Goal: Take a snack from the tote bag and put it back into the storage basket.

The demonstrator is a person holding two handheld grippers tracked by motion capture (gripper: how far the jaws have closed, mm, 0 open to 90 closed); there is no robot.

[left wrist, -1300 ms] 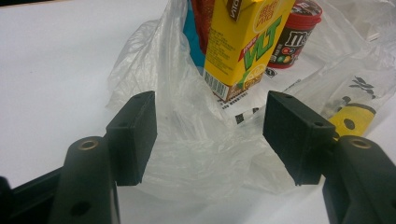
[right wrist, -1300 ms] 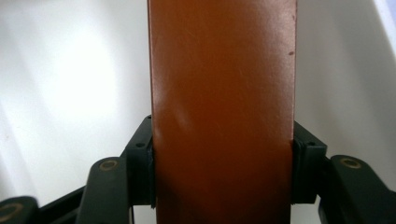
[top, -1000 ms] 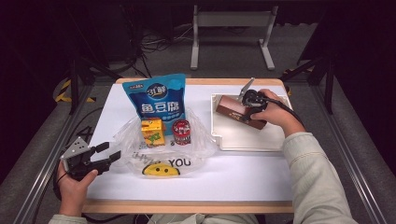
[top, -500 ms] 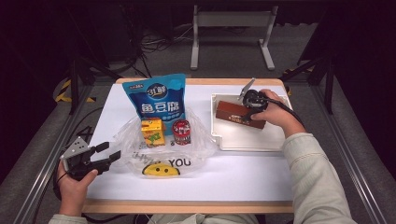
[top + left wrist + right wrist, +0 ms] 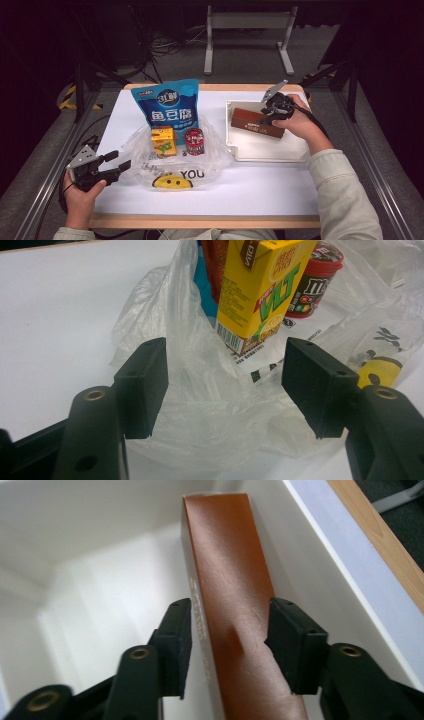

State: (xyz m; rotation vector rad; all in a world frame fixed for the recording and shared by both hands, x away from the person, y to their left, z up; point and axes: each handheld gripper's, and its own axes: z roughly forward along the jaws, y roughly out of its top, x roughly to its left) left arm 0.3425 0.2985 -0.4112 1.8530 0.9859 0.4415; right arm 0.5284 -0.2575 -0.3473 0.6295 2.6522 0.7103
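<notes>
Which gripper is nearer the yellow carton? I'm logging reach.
Left. The left gripper sits beside the bag, facing the carton; the right gripper is across the table at the brown box.

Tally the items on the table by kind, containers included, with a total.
Snack bag: 1
Yellow drink carton: 1
Red candy tub: 1
Brown box: 1
Clear plastic bag: 1
White tray: 1
Total: 6

The brown box [image 5: 258, 123] is long and narrow, with a smooth reddish-brown top and pale lettering along one side. It lies inside the white tray [image 5: 260, 150], slanted across its far part, one end near the tray's far left corner.
</notes>
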